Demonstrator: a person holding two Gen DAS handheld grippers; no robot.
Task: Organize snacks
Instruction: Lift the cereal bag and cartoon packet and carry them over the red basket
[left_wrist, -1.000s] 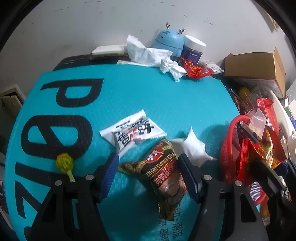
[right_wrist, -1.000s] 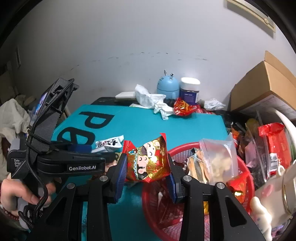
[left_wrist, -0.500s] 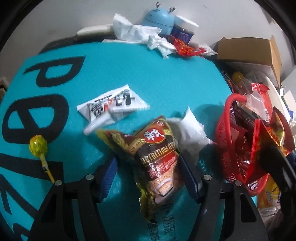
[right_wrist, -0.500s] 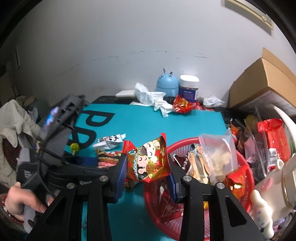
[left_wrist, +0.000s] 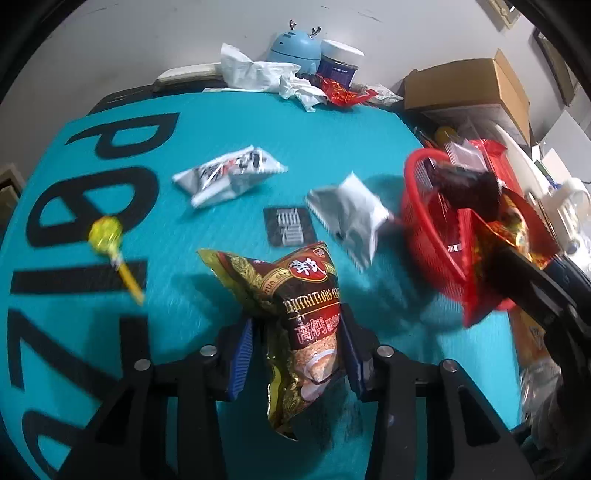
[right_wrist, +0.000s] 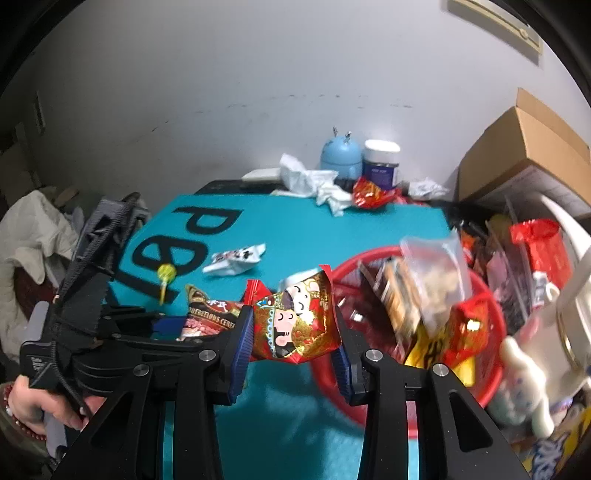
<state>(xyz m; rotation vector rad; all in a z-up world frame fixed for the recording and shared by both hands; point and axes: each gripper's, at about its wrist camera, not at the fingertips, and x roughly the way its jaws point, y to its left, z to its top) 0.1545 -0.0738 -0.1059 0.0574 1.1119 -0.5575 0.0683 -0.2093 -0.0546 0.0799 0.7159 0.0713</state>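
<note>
Left gripper (left_wrist: 295, 350), jaws just closing, holds the brown cereal packet (left_wrist: 295, 310); right gripper (right_wrist: 291, 347) clamps the red-gold packet (right_wrist: 295, 325), red basket (right_wrist: 480, 295) at 2 o'clock

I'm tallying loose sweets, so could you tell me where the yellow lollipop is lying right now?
In the left wrist view the yellow lollipop lies on the teal mat at the left, over the black lettering, left of the white snack packet.
</note>
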